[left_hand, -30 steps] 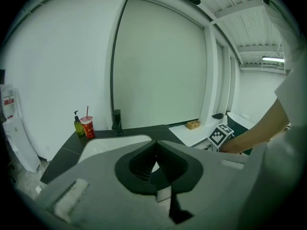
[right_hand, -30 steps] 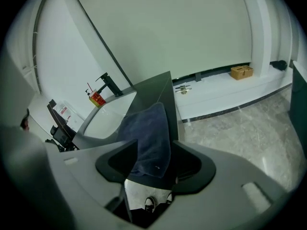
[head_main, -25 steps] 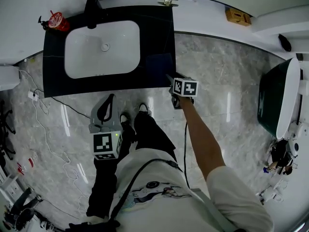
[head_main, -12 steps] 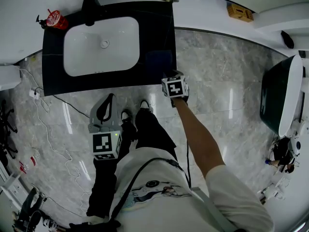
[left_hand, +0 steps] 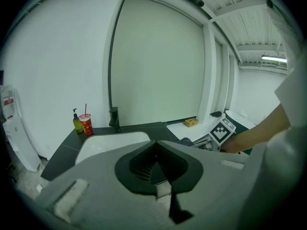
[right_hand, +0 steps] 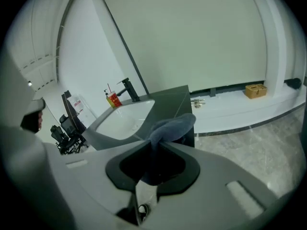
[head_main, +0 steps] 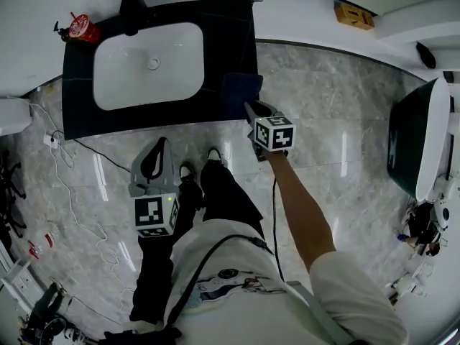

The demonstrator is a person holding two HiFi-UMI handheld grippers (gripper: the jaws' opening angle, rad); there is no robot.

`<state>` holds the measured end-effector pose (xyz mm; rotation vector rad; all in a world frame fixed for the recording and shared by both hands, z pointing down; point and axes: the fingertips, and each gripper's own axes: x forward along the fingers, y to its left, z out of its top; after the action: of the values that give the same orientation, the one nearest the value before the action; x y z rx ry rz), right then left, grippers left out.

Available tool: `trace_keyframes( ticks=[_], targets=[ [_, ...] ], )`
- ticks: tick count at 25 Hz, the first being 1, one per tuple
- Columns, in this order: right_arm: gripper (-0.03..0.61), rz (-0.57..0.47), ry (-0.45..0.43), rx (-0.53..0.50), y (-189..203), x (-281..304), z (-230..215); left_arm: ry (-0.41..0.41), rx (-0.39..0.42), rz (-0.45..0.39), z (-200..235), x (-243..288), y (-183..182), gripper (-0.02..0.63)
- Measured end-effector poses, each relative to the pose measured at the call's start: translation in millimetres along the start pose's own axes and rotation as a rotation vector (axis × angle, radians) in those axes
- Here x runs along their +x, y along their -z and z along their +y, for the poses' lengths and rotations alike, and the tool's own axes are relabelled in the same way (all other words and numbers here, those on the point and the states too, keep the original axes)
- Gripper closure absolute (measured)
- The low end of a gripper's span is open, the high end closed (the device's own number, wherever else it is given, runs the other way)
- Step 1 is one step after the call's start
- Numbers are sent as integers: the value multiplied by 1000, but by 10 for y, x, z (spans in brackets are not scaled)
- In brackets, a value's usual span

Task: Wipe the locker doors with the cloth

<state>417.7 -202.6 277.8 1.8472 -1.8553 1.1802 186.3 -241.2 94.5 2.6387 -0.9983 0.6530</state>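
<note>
Right tongs (head_main: 249,106), mid-frame, have just closed, pinching the blue cloth (head_main: 239,90), and need a firm hold while lifting; left tongs (head_main: 164,146) are pressed together, empty.

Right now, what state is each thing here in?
right hand-held gripper: jaws have just been closing, shut on the cloth
cloth: bunched, pinched between those jaws
left hand-held gripper: shut, empty
tap: off, no water running
sink: empty
cup: upright, straw in
</note>
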Motion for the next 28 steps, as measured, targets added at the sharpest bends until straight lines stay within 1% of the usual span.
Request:
trace_keyframes(
  ticks=[3, 7, 11, 14, 18, 20, 25, 28],
  targets=[
    [532, -66, -36, -17, -144, -273, 137, -7, -5, -11, -20, -93, -18, 611],
    [531, -157, -56, -48, -297, -682, 369, -10, -21, -43, -42, -279, -42, 611],
    [531, -225, -48, -96, -308, -1066, 669, -5, -2, -80, -34, -520, -69, 611],
    [531, -263, -31, -123, -216, -1350, 901, -2, 9, -98, -11, -731, -20, 611],
    [531, -298, -16, -132, 30, -1697, 1211, 0, 30, -139, 58, -1133, 100, 611],
    [531, -304, -5, -125, 225, -1852, 1356, -9, 30, -141, 116, -1376, 230, 611],
    [531, -310, 14, -79, 847, -2099, 1749, -15, 29, -148, 300, -2039, 686, 611],
    [531, -309, 13, -61, 1191, -2119, 1900, -27, 17, -138, 402, -2301, 1034, 611]
  ],
)
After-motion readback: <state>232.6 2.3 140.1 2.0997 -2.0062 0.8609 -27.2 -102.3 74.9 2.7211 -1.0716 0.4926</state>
